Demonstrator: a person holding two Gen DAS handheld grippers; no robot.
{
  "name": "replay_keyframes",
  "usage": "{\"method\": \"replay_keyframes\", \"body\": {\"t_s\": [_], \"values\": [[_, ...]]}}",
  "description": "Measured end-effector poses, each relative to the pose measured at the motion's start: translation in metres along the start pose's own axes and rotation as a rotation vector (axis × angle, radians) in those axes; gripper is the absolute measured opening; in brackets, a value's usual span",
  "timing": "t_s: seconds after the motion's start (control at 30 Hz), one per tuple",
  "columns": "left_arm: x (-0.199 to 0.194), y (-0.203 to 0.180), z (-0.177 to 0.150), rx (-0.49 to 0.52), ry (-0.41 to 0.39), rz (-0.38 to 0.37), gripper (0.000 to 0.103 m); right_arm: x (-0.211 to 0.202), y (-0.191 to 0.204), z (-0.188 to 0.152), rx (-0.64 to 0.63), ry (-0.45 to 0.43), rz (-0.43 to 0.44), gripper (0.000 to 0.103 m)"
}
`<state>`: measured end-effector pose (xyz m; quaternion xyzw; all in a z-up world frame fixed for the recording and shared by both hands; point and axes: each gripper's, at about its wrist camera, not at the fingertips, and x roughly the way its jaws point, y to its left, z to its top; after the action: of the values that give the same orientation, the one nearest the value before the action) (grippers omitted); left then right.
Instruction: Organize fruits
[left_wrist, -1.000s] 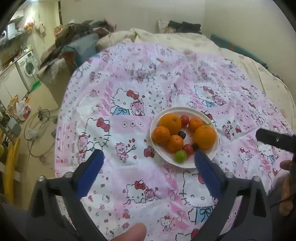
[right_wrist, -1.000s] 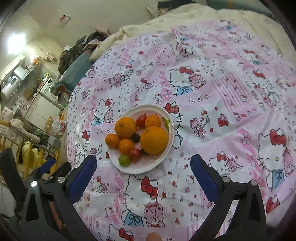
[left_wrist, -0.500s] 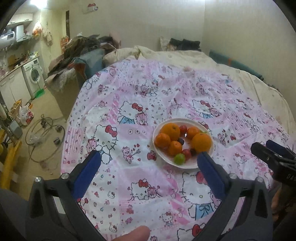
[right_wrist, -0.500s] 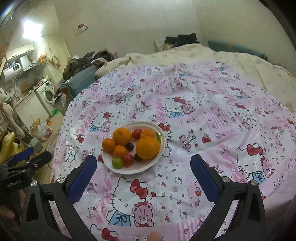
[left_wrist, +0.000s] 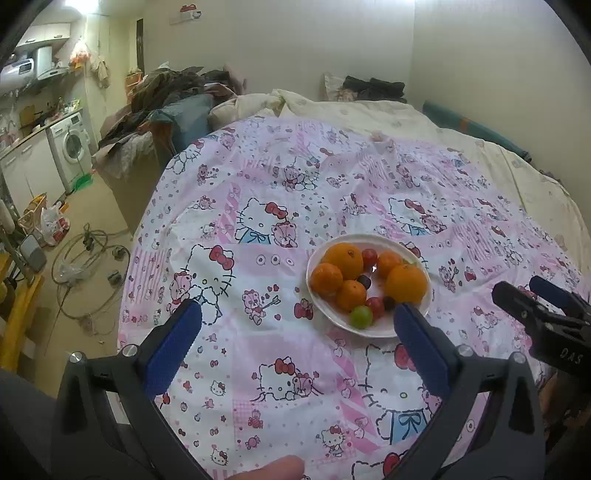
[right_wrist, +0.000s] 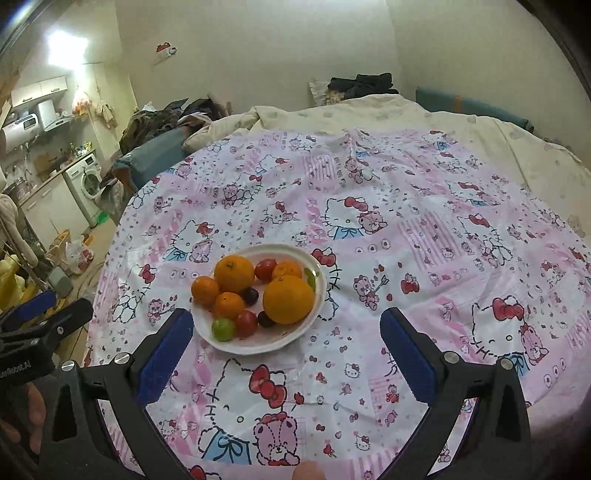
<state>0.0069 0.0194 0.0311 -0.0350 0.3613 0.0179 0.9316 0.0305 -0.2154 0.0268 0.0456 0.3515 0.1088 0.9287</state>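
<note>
A white plate (left_wrist: 384, 331) (right_wrist: 295, 338) sits on a pink cartoon-cat tablecloth (left_wrist: 277, 221) (right_wrist: 406, 229). It holds several oranges, such as a big one (left_wrist: 406, 283) (right_wrist: 288, 299), small red tomatoes (left_wrist: 376, 305) (right_wrist: 246, 322), dark grapes (left_wrist: 365, 282) and a green fruit (left_wrist: 361, 316) (right_wrist: 223, 329). My left gripper (left_wrist: 295, 332) is open and empty, held above the cloth in front of the plate. My right gripper (right_wrist: 286, 343) is open and empty, just in front of the plate. Each gripper shows at the edge of the other's view.
The cloth covers a round table. Behind it lies a cream quilt (left_wrist: 369, 114) on a bed. To the left are piled clothes (left_wrist: 166, 96), a washing machine (left_wrist: 72, 147), and cables and bags on the floor (left_wrist: 74, 254).
Both grippers have pulled back and tilted up from the table. The plate looks smaller and more of the room shows. The fruits have not moved.
</note>
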Motion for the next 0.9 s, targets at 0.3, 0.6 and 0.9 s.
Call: {"method": "replay_keyframes", "body": {"t_s": [0.3,0.6,0.9], "values": [[0.0037,0.0028,0.0008,-0.022,0.018,0.004,0.103,0.0029,0.0012,-0.0009,-0.004,0.01,-0.005,0.103],[0.0037,0.0019,0.0006,-0.011,0.014,0.012,0.103,0.0005,0.0019,0.0001,-0.006,0.001,-0.008,0.103],[0.0036,0.0023,0.0007,-0.013,0.015,0.011,0.103,-0.0004,0.0025,0.0007,-0.007,-0.002,-0.007,0.103]]}}
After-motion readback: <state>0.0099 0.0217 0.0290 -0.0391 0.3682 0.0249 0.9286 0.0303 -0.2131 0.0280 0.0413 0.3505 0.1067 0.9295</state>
